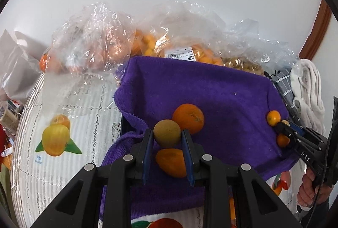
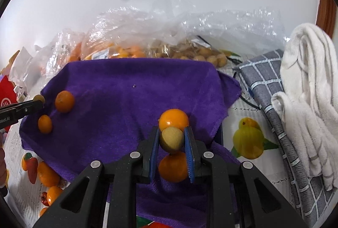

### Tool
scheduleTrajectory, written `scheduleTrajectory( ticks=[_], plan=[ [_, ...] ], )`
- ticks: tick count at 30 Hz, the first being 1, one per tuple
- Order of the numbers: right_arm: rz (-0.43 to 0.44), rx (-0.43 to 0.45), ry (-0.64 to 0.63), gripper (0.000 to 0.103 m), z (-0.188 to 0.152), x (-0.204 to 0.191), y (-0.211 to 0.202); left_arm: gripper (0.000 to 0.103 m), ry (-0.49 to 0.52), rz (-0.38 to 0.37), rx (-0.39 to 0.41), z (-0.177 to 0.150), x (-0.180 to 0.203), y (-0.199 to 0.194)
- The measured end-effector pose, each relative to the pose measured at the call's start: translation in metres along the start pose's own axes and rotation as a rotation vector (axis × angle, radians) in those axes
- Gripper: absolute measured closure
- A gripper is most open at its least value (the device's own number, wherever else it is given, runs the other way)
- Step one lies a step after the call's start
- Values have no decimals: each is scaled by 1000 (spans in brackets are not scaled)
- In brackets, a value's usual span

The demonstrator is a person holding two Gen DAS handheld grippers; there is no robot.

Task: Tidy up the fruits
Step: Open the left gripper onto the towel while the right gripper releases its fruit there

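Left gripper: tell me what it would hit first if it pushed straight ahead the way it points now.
The left gripper, shut on a brownish round fruit, would probably carry it into the orange just ahead on the purple towel; depth is uncertain.

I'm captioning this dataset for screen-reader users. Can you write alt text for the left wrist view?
The left gripper is shut on a small brown fruit above a purple towel holding loose oranges. Behind the towel lie clear plastic bags of fruit; at right, the right gripper holds another small fruit.
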State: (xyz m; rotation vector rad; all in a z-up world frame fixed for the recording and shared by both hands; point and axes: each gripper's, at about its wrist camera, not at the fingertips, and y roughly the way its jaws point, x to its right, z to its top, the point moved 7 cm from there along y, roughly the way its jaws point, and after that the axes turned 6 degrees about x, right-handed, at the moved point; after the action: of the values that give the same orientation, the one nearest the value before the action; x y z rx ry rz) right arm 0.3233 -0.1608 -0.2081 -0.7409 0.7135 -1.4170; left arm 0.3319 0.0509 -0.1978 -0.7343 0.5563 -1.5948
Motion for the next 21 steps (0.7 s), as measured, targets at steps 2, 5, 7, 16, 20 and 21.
scheduleTrajectory(
  ticks=[2,5,7,16,20,21],
  plan=[
    [6,-10,1,80,-1,0,4,77,4,9,-5,0,-1,2],
    [14,-39,4,80,-4,-1,10,77,0,5,-23,-2,-2,7],
    [4,-45,-1,80,-3,0,12,77,0,7,-31,-4,-2,11],
    [7,-72,5,74,-5,0,10,77,-4,-9,-54,-9,2,18],
    [-11,-74,-10,63,-6,-2,1,77,-13,-24,-77,-12,5,20],
    [-13,-68,-11,62,-5,-3,-3,75,-9,-22,-83,-13,5,19]
  ],
)
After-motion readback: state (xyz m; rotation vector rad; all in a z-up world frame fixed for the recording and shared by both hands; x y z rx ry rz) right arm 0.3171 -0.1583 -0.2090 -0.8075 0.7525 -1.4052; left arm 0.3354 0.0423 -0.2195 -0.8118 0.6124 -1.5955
